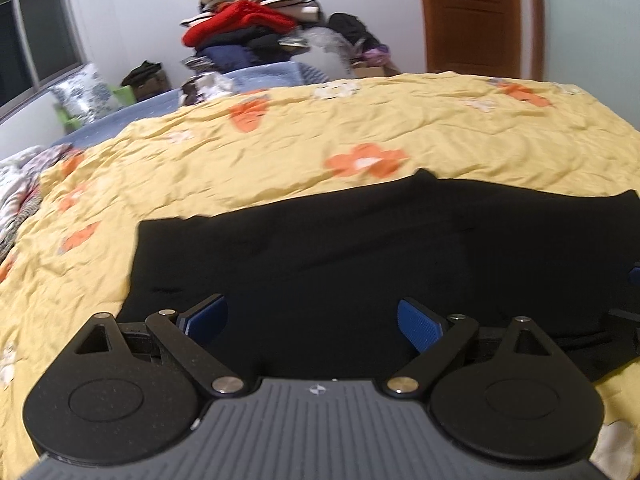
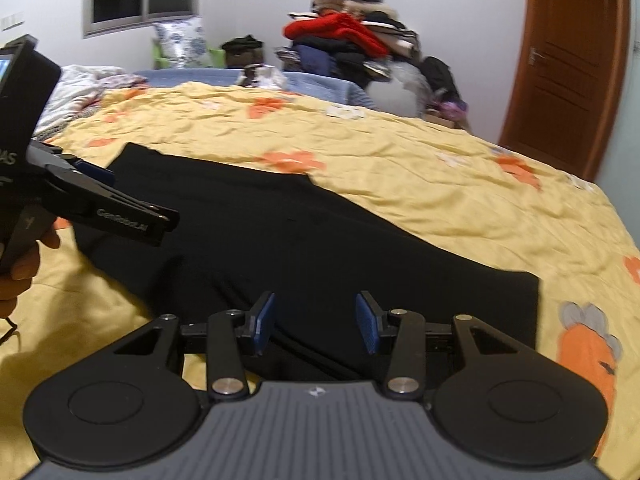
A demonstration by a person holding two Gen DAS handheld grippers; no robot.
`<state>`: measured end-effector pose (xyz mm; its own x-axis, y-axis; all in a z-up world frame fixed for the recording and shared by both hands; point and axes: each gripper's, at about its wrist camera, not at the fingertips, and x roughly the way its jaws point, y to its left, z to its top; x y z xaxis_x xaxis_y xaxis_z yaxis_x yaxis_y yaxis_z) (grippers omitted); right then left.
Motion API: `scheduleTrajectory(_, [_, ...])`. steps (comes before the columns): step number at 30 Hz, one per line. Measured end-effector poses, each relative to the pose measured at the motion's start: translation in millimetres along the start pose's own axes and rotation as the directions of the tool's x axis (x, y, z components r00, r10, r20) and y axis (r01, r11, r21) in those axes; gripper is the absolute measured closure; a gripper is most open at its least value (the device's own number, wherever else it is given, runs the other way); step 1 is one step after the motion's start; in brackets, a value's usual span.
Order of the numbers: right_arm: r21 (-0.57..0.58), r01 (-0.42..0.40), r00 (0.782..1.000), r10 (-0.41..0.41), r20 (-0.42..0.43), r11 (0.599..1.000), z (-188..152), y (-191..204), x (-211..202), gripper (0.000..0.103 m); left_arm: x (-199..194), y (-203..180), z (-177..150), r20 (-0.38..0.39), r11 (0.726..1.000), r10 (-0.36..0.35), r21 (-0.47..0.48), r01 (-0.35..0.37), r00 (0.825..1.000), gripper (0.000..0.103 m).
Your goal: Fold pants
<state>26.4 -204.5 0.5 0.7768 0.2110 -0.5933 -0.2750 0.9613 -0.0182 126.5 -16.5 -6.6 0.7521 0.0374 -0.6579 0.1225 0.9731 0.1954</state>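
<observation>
Black pants [image 1: 360, 248] lie flat on a yellow bedspread with orange flowers [image 1: 240, 168]; they look folded lengthwise into a long band. My left gripper [image 1: 314, 320] hovers over their near edge with its blue pads wide apart and nothing between them. In the right wrist view the same pants [image 2: 280, 240] run from far left to near right. My right gripper [image 2: 316, 322] is over their near end, jaws partly apart, pads not pressing on the cloth. The left gripper [image 2: 100, 200], held by a hand [image 2: 24, 268], shows at the left of that view.
Across the room stand a heap of clothes [image 1: 248, 28], a wooden door [image 1: 476, 16] and a window [image 1: 36, 36]. Crumpled patterned bedding [image 1: 20, 188] lies at the bed's left edge, and a floral pillow [image 2: 182, 42] rests beyond the bed.
</observation>
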Motion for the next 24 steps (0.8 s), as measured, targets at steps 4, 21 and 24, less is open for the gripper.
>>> scheduleTrajectory(4, [-0.024,-0.031,1.0,0.031,0.0,0.999,5,20,4,0.06,-1,22,-6,-0.009,0.999,0.028,-0.019,-0.028,1.0,0.008])
scheduleTrajectory(21, [-0.112,-0.085,0.996,0.088,0.027,0.99,23,92,17,0.02,-6,90,-26,-0.04,0.988,0.103,-0.111,-0.107,0.994,0.008])
scheduleTrajectory(24, [-0.095,-0.104,0.994,0.106,0.019,0.99,26,99,22,0.019,-5,98,-28,-0.048,0.986,0.11,-0.12,-0.115,0.993,0.008])
